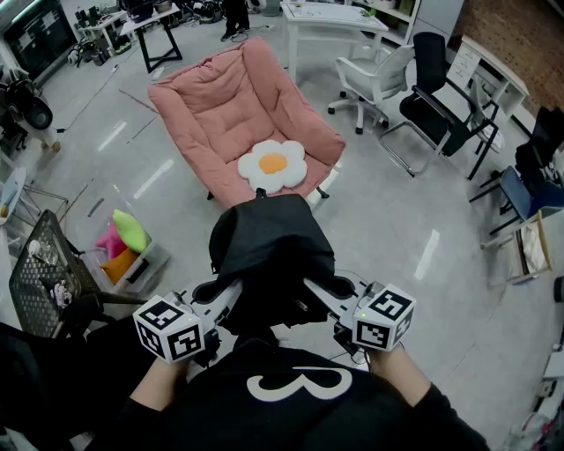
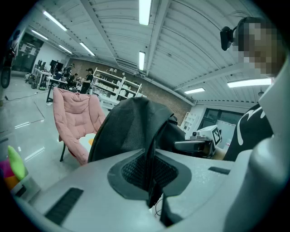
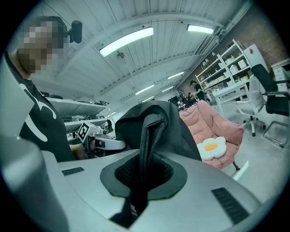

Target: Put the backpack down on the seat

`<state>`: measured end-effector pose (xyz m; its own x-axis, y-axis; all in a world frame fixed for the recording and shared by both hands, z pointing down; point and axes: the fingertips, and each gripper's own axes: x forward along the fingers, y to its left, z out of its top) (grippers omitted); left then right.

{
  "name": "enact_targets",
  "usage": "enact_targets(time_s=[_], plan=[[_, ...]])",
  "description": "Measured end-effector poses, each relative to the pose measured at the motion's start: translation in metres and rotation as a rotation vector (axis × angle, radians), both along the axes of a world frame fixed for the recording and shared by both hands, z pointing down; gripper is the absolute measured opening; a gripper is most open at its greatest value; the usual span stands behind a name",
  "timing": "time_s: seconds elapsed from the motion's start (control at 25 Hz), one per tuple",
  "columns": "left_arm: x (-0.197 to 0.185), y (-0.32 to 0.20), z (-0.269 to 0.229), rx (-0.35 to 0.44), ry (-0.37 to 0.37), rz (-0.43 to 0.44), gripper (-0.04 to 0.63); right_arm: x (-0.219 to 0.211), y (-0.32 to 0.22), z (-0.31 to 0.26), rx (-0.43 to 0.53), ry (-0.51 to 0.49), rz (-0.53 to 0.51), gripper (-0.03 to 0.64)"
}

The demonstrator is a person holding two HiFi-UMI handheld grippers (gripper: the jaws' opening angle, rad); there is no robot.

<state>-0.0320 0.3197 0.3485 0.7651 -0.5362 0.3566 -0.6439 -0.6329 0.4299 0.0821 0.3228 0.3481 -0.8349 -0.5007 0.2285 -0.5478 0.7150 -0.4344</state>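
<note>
White office chair (image 1: 377, 77) beside a black one (image 1: 429, 60) (both near a white desk (image 1: 333, 18))

Lab-like office: white desks (image 1: 333, 15), swivel chairs (image 1: 381, 81), stocked shelves (image 2: 116, 89), strip lights (image 2: 145, 10).

A glossy pale grey floor (image 1: 414, 229) reflects the lights. The pink folding seat (image 1: 229, 114) stands at twelve o'clock, with a white table (image 1: 335, 18) behind it. A white office chair (image 1: 374, 84) sits at one o'clock and a black office chair (image 1: 436, 110) at two, near a brick wall (image 1: 529, 35). At eight o'clock a black wire rack (image 1: 44, 273) stands beside a clear bin (image 1: 145, 264) of what may be bright soft toys. Overhead, strip lights (image 2: 145, 11) run along a white ribbed ceiling (image 2: 190, 50). White shelves (image 2: 115, 86) line the far wall.
</note>
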Motion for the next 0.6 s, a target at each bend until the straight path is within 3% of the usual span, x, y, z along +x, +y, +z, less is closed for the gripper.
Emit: enact_targets(time_s=[0.6], plan=[[-0.022, -0.066, 0.019, -0.050, -0.014, 0.047, 0.014, -0.020, -0.060, 0.019, -0.072, -0.004, 0.069, 0.034]])
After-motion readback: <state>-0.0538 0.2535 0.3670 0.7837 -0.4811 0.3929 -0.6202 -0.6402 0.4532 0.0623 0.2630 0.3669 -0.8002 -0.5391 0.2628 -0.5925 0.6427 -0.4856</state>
